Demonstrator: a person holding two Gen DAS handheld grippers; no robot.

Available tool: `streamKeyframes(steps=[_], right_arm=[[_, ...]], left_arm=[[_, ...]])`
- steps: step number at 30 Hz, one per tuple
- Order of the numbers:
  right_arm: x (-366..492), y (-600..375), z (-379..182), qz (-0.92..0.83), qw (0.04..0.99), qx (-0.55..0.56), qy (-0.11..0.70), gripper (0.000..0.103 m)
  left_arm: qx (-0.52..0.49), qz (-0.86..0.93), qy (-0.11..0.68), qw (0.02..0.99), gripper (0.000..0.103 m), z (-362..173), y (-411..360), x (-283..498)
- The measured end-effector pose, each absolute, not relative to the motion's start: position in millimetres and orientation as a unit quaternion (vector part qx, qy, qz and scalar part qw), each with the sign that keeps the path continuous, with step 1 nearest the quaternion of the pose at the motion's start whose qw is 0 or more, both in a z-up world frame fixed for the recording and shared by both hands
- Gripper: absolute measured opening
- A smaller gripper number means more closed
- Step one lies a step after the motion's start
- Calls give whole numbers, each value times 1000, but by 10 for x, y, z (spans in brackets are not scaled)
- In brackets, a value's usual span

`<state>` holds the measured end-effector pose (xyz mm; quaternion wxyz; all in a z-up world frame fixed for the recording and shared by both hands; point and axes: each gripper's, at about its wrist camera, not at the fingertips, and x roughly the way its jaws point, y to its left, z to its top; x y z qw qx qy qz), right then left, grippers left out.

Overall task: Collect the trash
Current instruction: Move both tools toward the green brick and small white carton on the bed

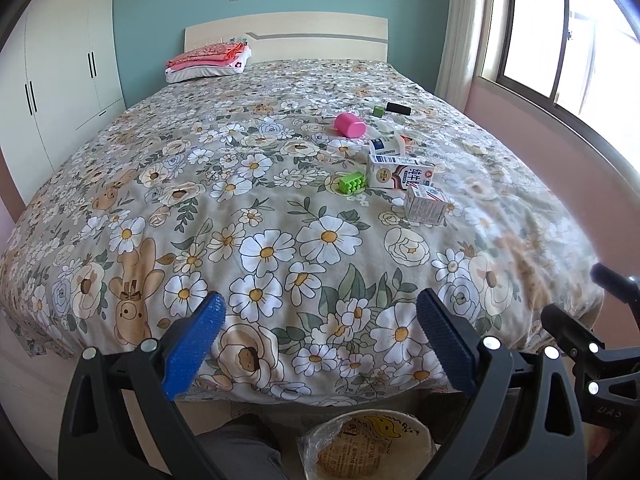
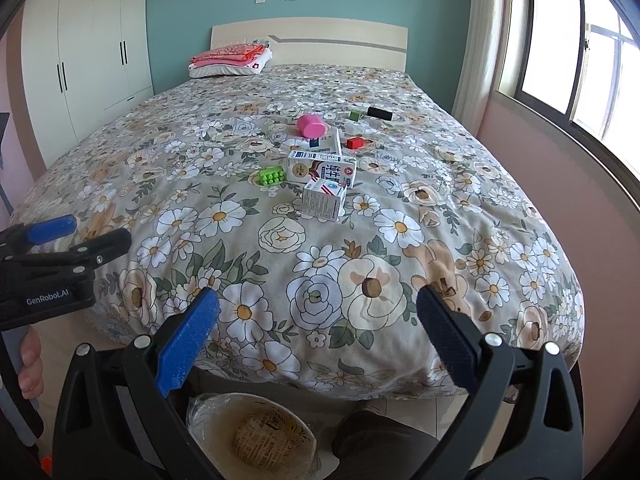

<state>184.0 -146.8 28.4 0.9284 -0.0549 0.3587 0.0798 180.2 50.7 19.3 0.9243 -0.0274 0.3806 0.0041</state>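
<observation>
Right wrist view shows the right gripper [image 2: 318, 312] hanging over the foot edge of the bed [image 2: 120, 168], its blue-padded fingers spread wide with nothing between them. The left gripper [image 1: 320, 312] is spread just as wide and equally empty, and it appears in the right wrist view as a black frame at the left, held by a hand [image 2: 30, 364].

The trash sits mid-bed, well apart from both tools and straight ahead of them, slightly to the right of centre. Nearest is a small carton [image 2: 323, 200] standing on the floral cover. Just behind it lies a larger milk carton [image 2: 322, 170] on its side, long axis running left to right across the view, with a third carton [image 2: 326, 143] behind that. Mixed among them are things that look like toys rather than rubbish: a green brick [image 2: 272, 176] just left of the milk carton, a pink cup [image 2: 311, 125] tipped over, a red block [image 2: 355, 143], a green cube [image 2: 354, 115] and a black roller [image 2: 380, 113].

A lined bin [image 2: 256, 436] stands on the floor directly below the grippers, beside the person's knee.

The cartons lie closer to the right gripper's line, so that arm probably has the shorter reach forward; the small carton is the likely first pick.
</observation>
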Motion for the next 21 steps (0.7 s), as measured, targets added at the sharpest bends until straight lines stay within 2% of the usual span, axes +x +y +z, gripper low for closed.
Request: streamKeyframes(steps=[12, 21], right_arm=[[2915, -1279, 34, 61, 925, -40, 372, 97], [3615, -1223, -336, 42, 919, -22, 391, 97]], left_arm=[[11, -49, 383, 922, 98, 86, 454, 2865], [34, -119, 413, 902, 97, -236, 465, 3711]])
